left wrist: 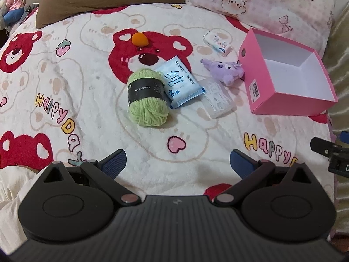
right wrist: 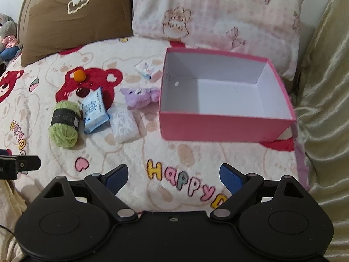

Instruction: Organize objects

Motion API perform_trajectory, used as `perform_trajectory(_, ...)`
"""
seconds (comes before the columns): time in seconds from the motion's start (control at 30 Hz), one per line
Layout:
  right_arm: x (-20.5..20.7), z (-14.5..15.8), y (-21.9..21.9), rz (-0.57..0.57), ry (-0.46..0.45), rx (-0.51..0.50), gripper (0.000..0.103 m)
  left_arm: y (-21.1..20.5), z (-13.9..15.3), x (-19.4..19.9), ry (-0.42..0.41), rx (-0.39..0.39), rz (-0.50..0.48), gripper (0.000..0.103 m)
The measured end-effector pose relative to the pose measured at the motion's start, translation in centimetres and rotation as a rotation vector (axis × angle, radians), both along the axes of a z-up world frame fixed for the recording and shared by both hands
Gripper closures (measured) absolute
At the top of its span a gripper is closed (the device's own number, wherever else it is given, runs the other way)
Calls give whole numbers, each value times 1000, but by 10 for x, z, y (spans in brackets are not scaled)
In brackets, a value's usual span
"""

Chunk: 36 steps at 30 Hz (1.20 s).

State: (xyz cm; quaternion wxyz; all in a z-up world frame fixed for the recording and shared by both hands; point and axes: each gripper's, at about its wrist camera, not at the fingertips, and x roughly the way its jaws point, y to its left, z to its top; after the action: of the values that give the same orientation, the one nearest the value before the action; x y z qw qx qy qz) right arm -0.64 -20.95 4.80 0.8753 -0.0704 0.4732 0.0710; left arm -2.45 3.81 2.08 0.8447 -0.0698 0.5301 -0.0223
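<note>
Green yarn skein (left wrist: 147,97) lies lengthwise toward the left tool (left wrist: 177,163).

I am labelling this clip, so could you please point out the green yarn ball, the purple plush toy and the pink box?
green yarn ball (left wrist: 148,97), left wrist view, on its dark paper band.
purple plush toy (left wrist: 224,71), left wrist view, on its body.
pink box (right wrist: 218,128), right wrist view, on its near outer wall.
</note>
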Motion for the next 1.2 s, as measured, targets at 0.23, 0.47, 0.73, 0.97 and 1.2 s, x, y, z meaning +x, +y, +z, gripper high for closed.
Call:
perform_trajectory(0.23,-4,8,0,5,-20,-4,10,-2,8,-4,-27,44,-8,0)
perform_trajectory(0.47,-5,5,4,18,-13,-12,10,-5,8,-4,-30,66,-19,0)
perform_trajectory(0.73,-8,6,7,41,-26,-43,10,-1,2,-2,-4,38,-35,0)
perform_trajectory(0.97,7,1,9,68,15,-24,10,3,2,20,22,37,-53,0)
perform_trajectory(1.2,19,15,12,128,10,15,10,7,22,41,16,32,-75,0)
